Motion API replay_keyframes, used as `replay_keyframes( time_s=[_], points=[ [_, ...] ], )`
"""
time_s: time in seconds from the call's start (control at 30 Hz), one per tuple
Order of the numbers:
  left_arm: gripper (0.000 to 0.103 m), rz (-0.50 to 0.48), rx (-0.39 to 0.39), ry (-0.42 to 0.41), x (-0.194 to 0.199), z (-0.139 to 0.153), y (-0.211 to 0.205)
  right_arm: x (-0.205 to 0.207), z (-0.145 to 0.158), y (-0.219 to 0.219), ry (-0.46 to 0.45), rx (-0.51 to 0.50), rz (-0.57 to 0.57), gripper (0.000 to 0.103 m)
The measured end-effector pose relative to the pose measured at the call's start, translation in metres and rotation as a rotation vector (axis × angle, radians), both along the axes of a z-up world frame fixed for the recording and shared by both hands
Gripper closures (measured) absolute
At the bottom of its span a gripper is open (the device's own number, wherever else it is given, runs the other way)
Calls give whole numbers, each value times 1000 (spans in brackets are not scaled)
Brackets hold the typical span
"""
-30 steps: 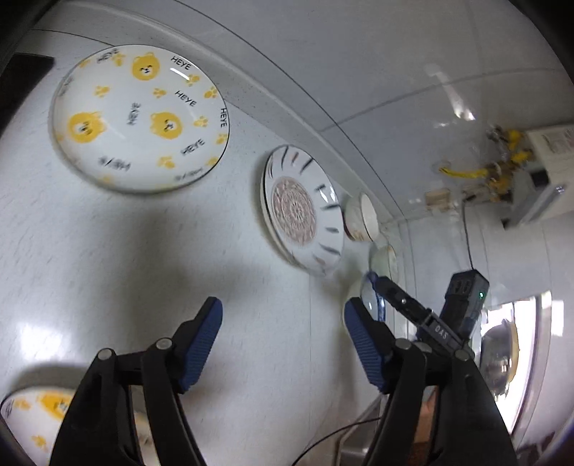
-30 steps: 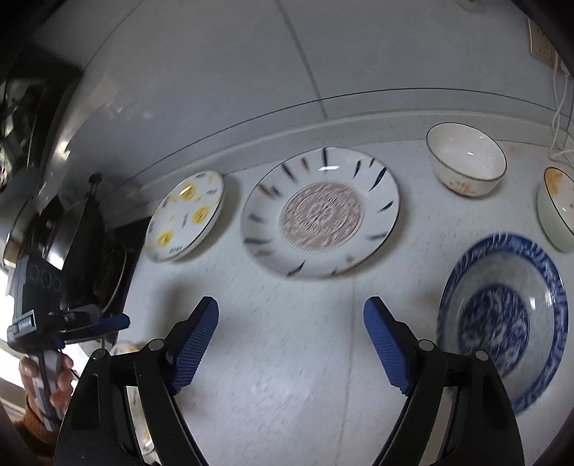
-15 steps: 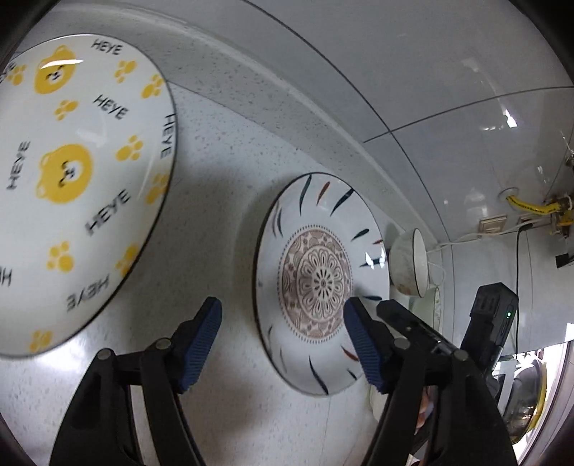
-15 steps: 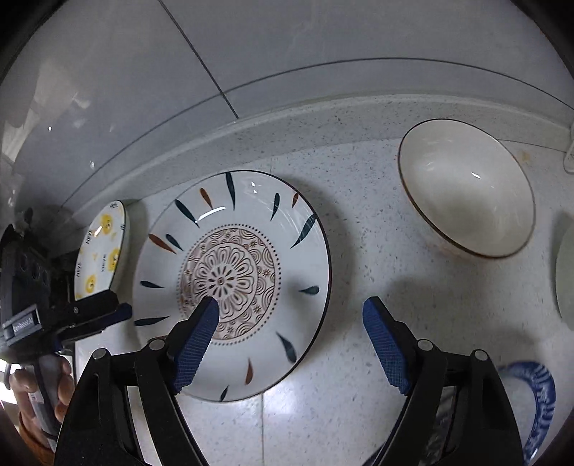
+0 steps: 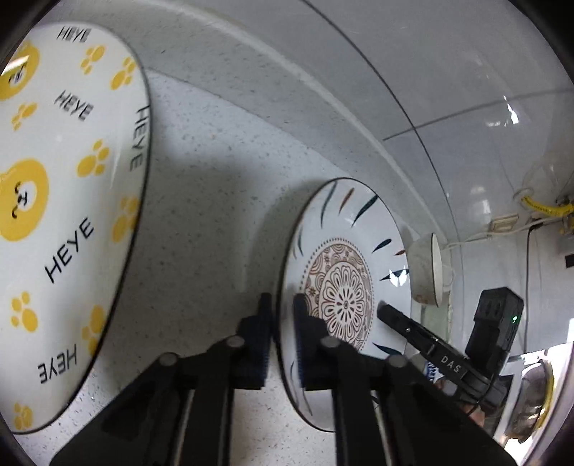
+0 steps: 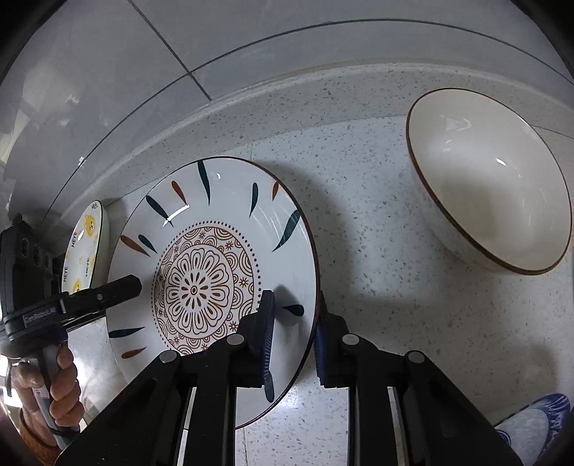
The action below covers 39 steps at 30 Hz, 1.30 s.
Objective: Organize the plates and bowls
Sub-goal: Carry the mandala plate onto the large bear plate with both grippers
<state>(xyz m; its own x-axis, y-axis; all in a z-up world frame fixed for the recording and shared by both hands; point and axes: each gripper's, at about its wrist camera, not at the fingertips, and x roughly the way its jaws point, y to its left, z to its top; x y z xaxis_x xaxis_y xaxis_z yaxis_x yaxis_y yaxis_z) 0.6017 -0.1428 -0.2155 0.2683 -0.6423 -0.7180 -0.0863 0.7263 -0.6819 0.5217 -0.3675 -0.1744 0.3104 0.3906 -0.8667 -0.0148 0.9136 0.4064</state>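
On the speckled surface (image 6: 394,272), the mandala-patterned plate (image 6: 211,251) with leaf strokes is pinched at opposite rims: left tool (image 5: 281,333) clamped; right tool (image 6: 294,333) closing on it.

The patterned plate (image 6: 215,272) is showing a glazed ceramic face, glossy enough to be throwing back white glints of light. The bear-print plate (image 5: 68,200) is looking like the same smooth, shiny ceramic. The cream bowl (image 6: 491,200) is gleaming inside, its glaze smooth, with a thin brown line running along the rim. The countertop (image 6: 412,315) is appearing as speckled stone, matt and finely grained. The wall tiles (image 6: 251,32) behind are shining, smooth and reflective. The right gripper (image 6: 292,344) is looking like matt black plastic with ribbed blue pads (image 6: 268,340) and small metal pins.
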Motion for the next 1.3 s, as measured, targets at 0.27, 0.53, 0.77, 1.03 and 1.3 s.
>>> replay_keyframes(
  time_s=[0.27, 0.53, 0.77, 1.03, 1.3],
  points=[
    [95, 0, 14, -22, -15, 6, 8, -10, 9, 11, -46, -31, 19, 88],
    [94, 25, 22, -57, -57, 35, 38, -37, 35, 31, -101, -26, 65, 89],
    [94, 38, 21, -115, -141, 79, 95, -99, 77, 73, -165, -8, 123, 89],
    [94, 96, 7, -143, -260, 111, 203, -195, 114, 155, -224, 44, 203, 90],
    [95, 137, 21, -103, -358, 86, 276, -272, 100, 235, -188, 66, 282, 90]
  ],
)
